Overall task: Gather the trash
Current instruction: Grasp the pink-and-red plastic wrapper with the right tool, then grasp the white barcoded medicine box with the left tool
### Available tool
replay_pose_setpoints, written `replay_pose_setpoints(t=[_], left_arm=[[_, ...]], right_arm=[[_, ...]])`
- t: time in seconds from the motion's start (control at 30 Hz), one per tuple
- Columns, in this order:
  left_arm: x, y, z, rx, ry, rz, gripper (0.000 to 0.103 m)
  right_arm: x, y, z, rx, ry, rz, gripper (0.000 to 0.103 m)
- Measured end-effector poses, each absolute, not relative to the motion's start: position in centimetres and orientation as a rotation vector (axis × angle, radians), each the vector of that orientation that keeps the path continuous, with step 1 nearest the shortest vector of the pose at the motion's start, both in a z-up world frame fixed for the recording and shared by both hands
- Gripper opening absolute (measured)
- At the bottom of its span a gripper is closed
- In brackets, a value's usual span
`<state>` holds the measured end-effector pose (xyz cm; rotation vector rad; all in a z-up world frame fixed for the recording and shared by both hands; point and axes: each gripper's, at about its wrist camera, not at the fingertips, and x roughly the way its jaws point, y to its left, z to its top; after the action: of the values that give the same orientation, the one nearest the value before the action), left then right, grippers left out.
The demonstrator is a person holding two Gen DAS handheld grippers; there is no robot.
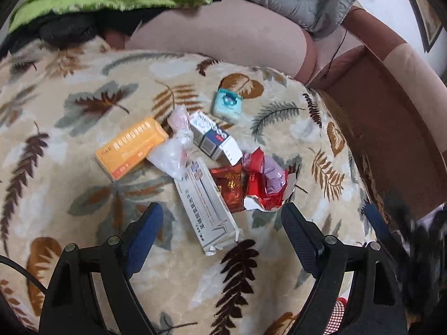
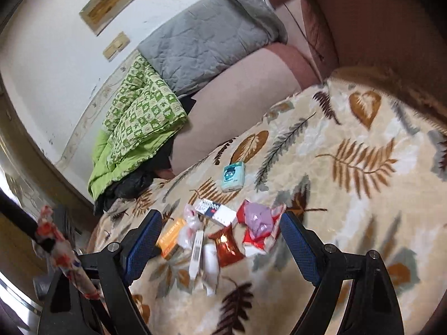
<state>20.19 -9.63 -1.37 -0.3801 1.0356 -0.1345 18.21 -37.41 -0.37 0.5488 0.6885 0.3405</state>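
A heap of trash lies on a leaf-patterned blanket. In the left wrist view I see an orange box, a crumpled clear plastic bag, a white and blue box, a long white box, a dark red sachet, a red and purple torn wrapper and a teal tissue pack. My left gripper hangs open just above the long white box. From higher up, the right wrist view shows the same heap, with my right gripper open over the red sachet.
The blanket covers a sofa seat with a pinkish backrest. A grey cushion and a green patterned quilt lie at the back. A brown armrest rises on the right. A floral item hangs at left.
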Motion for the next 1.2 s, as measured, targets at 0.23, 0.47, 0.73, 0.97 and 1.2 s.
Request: replay_pose_setpoints(t=[0.23,0.47,0.73,0.97,1.2], left_arm=[[22.1,-9.5,-4.1,-0.411,1.089,-0.174,0.086],[24.2,-9.3,-6.9,-0.496,1.168,-0.194,0.086],[25.3,-9.6,-9.0,-0.491,1.224,-0.161,0.085],[25.2,-8.1,-10.1,-0.57,1.255,-0.111,0.075],[25.0,-8.3,-9.6,-0.568,1.254,-0.117,0.05]], right_arm=[[24.6,-36.4,-4.6,0.548,0.763,0.359,0.08],[27.6,-36.1,-11.0,0.608,0.852,0.395,0.065],[28.0,-35.0,-13.2,0.537,0.906,0.382,0.048],[26.9,-35.8,-12.3,0.549,0.862,0.365,0.039],[25.2,-35.7,-10.3,0.557,0.791,0.398,0.039]])
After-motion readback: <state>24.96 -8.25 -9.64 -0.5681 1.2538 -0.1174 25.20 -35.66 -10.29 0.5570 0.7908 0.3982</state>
